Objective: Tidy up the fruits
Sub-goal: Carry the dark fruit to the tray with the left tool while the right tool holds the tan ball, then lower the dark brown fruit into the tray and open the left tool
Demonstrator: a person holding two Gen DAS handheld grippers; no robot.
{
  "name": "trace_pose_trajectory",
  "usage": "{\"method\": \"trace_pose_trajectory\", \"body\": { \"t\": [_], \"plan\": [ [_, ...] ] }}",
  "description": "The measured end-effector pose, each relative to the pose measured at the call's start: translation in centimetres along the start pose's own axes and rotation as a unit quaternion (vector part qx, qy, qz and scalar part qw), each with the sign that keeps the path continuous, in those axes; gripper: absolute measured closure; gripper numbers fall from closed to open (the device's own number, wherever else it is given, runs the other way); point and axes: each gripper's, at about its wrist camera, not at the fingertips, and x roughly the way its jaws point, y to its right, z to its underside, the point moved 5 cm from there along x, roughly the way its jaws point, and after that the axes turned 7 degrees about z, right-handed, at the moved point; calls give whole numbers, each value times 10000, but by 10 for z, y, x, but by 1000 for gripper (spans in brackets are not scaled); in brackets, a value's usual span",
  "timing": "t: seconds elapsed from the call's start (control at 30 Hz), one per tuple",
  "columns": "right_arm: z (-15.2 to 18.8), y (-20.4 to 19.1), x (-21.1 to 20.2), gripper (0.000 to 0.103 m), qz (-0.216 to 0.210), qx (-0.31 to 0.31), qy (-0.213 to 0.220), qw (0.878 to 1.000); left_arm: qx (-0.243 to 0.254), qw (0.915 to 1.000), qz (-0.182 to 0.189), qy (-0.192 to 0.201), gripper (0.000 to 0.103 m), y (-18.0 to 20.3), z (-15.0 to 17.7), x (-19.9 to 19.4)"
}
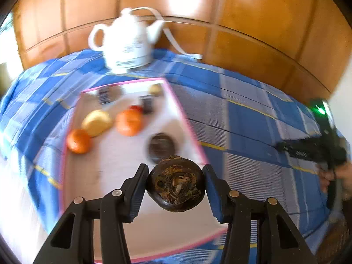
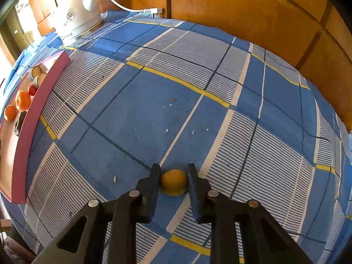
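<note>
My left gripper (image 1: 175,186) is shut on a dark brown round fruit (image 1: 176,187) with a dried, fibrous top, held above the near part of a pink-rimmed tray (image 1: 187,121). On the tray lie two oranges (image 1: 129,122), a yellow fruit (image 1: 96,122), a second dark fruit (image 1: 161,146) and a small red one (image 1: 136,108). My right gripper (image 2: 173,179) is shut on a small yellow fruit (image 2: 173,182) that rests on the blue checked cloth (image 2: 176,88). The pink tray (image 2: 33,118) shows at the left edge of the right wrist view.
A white kettle (image 1: 127,41) with a white cord stands beyond the tray, next to the wooden wall panels (image 1: 242,22). The other gripper and a hand (image 1: 330,151) show at the right edge of the left wrist view. Small crumbs (image 2: 167,129) dot the cloth.
</note>
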Motion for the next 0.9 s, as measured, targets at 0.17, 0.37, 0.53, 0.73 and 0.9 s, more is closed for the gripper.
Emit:
{"method": "trace_pose_trajectory", "body": {
  "t": [0.17, 0.37, 0.53, 0.73, 0.9],
  "plan": [
    [-1, 0, 1, 78, 22, -25, 18, 10000, -561, 9975, -405, 112, 52, -54, 2, -12],
    [-2, -4, 1, 78, 97, -111, 65, 9999, -786, 9949, -624, 132, 52, -84, 5, -12],
    [0, -11, -1, 78, 159, -172, 105, 9997, -598, 9952, -752, 166, 52, -85, -10, 1],
    [0, -12, -2, 79, 170, -182, 118, 9996, -460, 9943, -955, 98, 52, -89, -28, 27],
    [1, -12, -2, 78, 184, -195, 122, 9996, -226, 9952, -947, 117, 52, -79, -32, 32]
  ]
}}
